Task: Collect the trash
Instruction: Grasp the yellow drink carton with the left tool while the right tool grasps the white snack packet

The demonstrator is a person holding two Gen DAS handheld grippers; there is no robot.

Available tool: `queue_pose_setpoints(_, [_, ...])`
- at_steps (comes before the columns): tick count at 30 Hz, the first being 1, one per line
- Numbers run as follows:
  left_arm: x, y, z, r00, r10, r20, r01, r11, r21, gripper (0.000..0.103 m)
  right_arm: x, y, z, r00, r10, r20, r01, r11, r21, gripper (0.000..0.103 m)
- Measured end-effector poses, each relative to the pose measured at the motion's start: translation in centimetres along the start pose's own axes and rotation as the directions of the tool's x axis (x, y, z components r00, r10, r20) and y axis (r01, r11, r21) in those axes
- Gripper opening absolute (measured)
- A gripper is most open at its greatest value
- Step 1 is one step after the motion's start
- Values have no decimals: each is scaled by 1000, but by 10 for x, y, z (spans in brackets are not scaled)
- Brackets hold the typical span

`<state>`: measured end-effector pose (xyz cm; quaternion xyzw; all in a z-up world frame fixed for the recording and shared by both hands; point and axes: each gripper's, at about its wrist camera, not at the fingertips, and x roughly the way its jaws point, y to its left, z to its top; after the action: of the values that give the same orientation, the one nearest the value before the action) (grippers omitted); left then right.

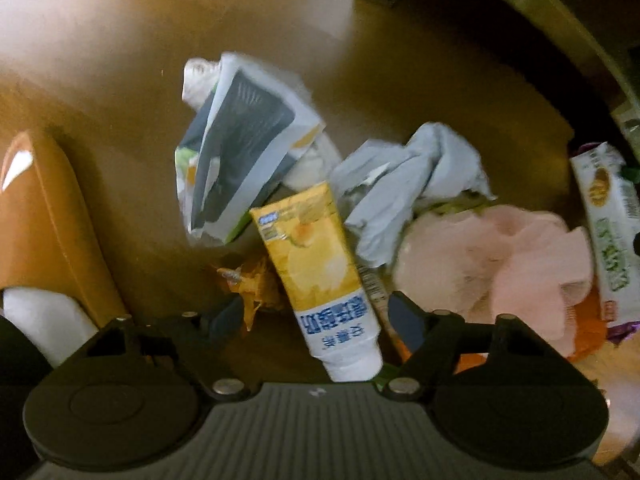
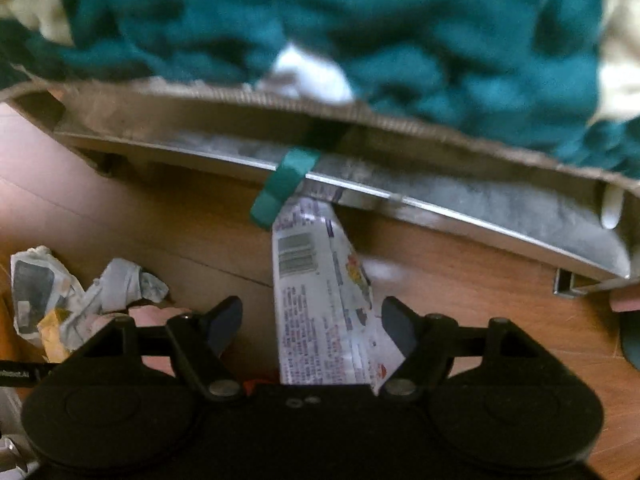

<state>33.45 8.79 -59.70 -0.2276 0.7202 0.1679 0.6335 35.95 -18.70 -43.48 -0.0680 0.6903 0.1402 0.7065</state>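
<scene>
We find the left gripper (image 1: 316,316) part open astride the yellow tube (image 1: 316,268) on the floor (image 1: 120,80), pads clear. The right gripper (image 2: 312,324) likewise straddles the white tube (image 2: 320,312), not yet pinched. Risk: both tubes are slick and tilted across the jaws, so closing may squirt them sideways into the litter (image 1: 400,184).

A tube (image 1: 316,276) is laid on the floor (image 1: 120,80), between the fingers of the left gripper (image 1: 316,320), untouched. Crumpled wrappers (image 1: 240,152) are heaped beyond it, a carton (image 1: 612,236) at the right. A second tube (image 2: 320,308) is framed by the right gripper (image 2: 312,324); a box (image 2: 360,152) is set behind.
</scene>
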Motion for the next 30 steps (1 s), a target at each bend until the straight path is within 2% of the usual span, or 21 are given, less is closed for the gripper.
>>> queue_pose_setpoints(7, [20, -3, -2, 1000, -11, -24, 11, 1000, 1, 69, 19, 0, 0, 1000, -12, -19, 12, 1000, 7, 68])
queue_pose_setpoints(10, [22, -4, -2, 1000, -12, -23, 12, 1000, 6, 69, 25, 1, 0, 999, -12, -31, 13, 1000, 21, 59])
queue_pose_setpoints(12, [23, -4, -2, 1000, -7, -23, 7, 1000, 8, 65, 30, 1, -1, 999, -17, -38, 18, 1000, 25, 50])
queue_pose_setpoints(15, [24, -5, -2, 1000, -3, -22, 4, 1000, 16, 60, 32, 2, -1, 999, -21, -44, 22, 999, 27, 46])
queue_pose_setpoints(19, [20, -10, -1, 1000, -14, -14, 14, 1000, 22, 51, 28, 8, -1, 997, -40, -59, 41, 999, 19, 44])
queue_pose_setpoints(20, [17, -11, -1, 1000, 17, 4, -17, 1000, 23, 49, 26, 10, -1, 997, -42, -62, 43, 999, 21, 43])
queue_pose_setpoints(26, [3, -11, -5, 999, 33, -15, -33, 999, 14, 47, -2, 14, -5, 995, -48, -92, 54, 997, 61, 42])
queue_pose_setpoints(30, [-21, -12, -12, 999, 46, -11, -46, 999, 20, 47, -29, 20, -12, 993, -56, -108, 65, 995, 80, 42])
